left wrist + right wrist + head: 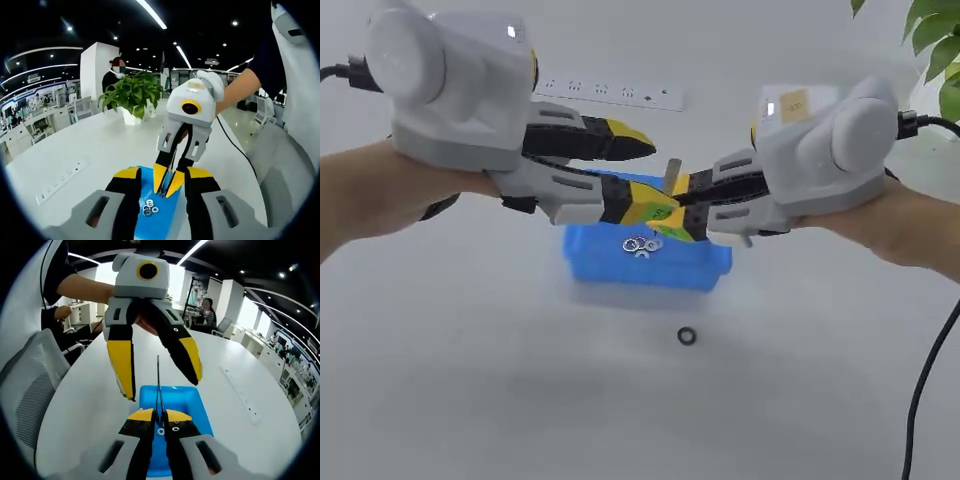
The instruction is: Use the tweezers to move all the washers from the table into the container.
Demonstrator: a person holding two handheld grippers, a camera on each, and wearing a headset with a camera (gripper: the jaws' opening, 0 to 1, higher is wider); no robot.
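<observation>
No text, number or brand can be read. In the head view, a pale yellow label (793,104) is seen on the housing of the right gripper (676,203), but its print cannot be made out.

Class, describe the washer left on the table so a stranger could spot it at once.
Find the blue container on the white table. Just in front of it, towards the person, lies the washer. It is dark and alone on the table, unlike the pale washers heaped inside the container.

Blue container (705,270) with silver washers (642,245) inside; above it, left gripper (663,180) spread, right gripper (678,206) pinching tweezers (672,174); black washer (687,336) in front
</observation>
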